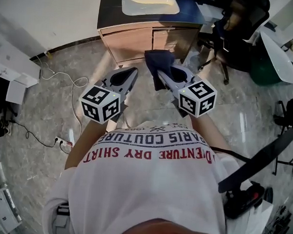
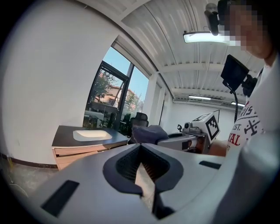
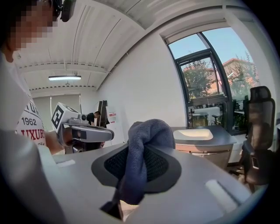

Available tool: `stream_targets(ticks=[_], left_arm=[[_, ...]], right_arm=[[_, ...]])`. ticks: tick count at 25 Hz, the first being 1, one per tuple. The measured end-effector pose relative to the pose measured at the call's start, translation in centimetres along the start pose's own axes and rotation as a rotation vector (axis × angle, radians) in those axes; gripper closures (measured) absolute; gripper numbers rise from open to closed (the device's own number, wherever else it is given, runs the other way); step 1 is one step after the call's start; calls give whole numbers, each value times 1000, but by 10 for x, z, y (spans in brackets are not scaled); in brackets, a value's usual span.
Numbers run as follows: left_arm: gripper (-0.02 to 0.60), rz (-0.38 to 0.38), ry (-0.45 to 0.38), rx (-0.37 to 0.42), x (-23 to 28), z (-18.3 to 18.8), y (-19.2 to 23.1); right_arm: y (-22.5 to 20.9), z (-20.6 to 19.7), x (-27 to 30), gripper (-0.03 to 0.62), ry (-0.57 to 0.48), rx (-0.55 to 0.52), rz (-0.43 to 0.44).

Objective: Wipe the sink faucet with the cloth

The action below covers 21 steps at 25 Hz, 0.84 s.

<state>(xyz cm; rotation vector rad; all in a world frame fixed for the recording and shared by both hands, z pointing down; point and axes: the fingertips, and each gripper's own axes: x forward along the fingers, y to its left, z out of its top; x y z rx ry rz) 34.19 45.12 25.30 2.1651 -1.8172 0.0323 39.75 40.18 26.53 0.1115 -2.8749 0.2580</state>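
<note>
A grey marbled floor (image 1: 43,107) is seen below. At 12 o'clock a wooden vanity cabinet with a dark top (image 1: 129,39) is set against a white wall, with a white basin sink (image 1: 151,5) sunk into it. A dark blue terry cloth (image 1: 157,58) is clamped between the jaws of the right gripper (image 1: 160,70), short of the cabinet front. The left gripper (image 1: 133,71), at its 9 o'clock, is held with jaws closed together on nothing.

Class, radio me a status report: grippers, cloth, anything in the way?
Right gripper shut on cloth. Left gripper shut, empty. Sink ahead on cabinet, not yet reached. Office chair beside cabinet, off the direct line.
</note>
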Motion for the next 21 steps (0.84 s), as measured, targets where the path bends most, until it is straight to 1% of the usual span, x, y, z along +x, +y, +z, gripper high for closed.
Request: stream_targets(ticks=[3,8,15,21], left_arm=[[580,6,-5,1,-4,-1,-9],[580,15,-11,6,-11,-2,-11],[580,12,-18,14,-17,2,-4],[580,6,-15,16,-12,2,0]], right_arm=[[4,-2,-11,520,-6,12,5],[12,-2,-11,520,-17,5,8],[18,0,-2,520,-20,-1,10],[15,0,3,520,-23,4,8]])
